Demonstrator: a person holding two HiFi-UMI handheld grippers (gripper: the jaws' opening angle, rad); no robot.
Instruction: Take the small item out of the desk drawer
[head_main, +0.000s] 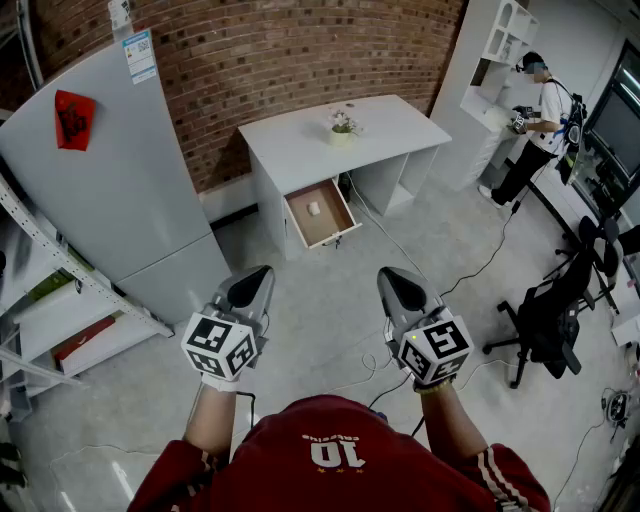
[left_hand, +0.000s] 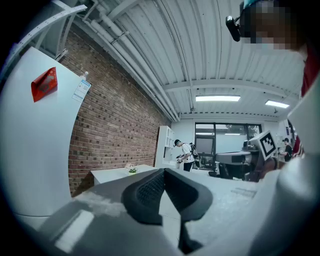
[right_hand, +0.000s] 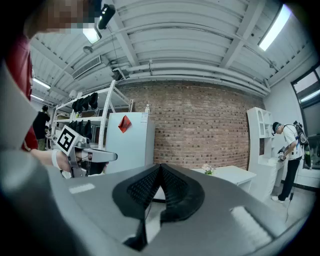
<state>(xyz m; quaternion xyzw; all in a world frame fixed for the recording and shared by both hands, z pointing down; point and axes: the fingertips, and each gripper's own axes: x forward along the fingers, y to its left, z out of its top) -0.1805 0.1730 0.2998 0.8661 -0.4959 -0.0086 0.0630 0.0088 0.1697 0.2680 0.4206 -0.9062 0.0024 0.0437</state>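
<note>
A white desk (head_main: 300, 140) stands against the brick wall, with its wooden drawer (head_main: 321, 214) pulled open. A small white item (head_main: 314, 208) lies inside the drawer. Both grippers are held well back from the desk, over the grey floor. My left gripper (head_main: 255, 280) is shut with nothing in it, its tips (left_hand: 164, 171) touching. My right gripper (head_main: 393, 279) is likewise shut and empty, jaws meeting at the tip (right_hand: 160, 166). The desk shows small and far in both gripper views (left_hand: 120, 173) (right_hand: 230, 173).
A small potted plant (head_main: 342, 126) sits on the desk top. A grey fridge (head_main: 110, 170) stands left of the desk, metal shelving (head_main: 50, 300) further left. A person (head_main: 535, 125) works at the right, near a black office chair (head_main: 550, 320). Cables (head_main: 480, 262) trail over the floor.
</note>
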